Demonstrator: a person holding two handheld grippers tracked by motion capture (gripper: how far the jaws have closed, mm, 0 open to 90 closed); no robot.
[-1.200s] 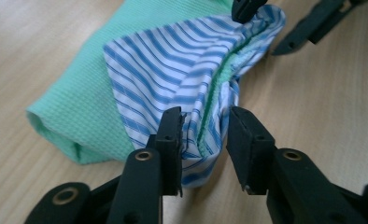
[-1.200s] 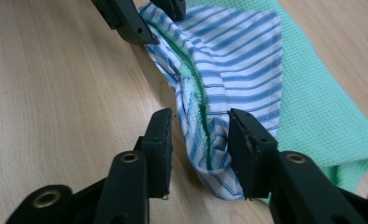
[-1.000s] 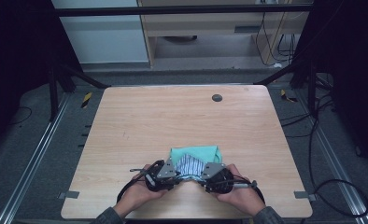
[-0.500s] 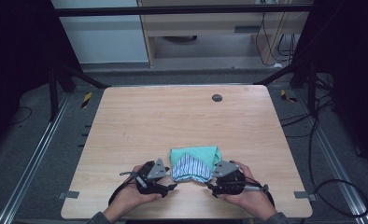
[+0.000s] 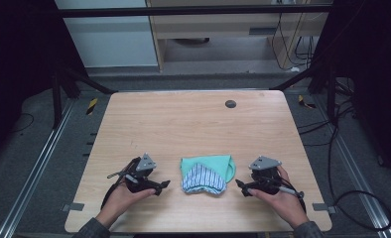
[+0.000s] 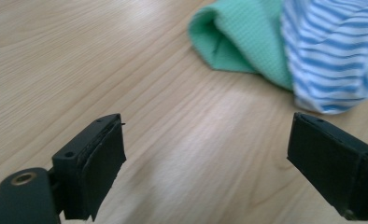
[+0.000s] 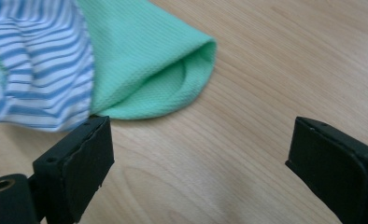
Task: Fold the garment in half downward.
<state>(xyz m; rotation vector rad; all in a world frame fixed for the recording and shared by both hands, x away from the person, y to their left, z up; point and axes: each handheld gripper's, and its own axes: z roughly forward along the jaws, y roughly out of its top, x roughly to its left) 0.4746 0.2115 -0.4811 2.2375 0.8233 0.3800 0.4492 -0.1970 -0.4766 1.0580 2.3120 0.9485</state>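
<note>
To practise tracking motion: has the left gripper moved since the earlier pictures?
Yes. The left gripper has drawn leftward, away from the cloth, its jaws just opened and empty.

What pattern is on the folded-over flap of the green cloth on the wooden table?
Blue and white stripes on the flap, over plain mint-green cloth. Clearest in the left gripper view.

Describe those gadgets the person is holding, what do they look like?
Each hand carries a black tool: the left tool and right tool each have two blocky black jaws with flat pads, a grey three-cornered plate on top and a thin trailing cable. Dark sleeves cover the wrists.
</note>
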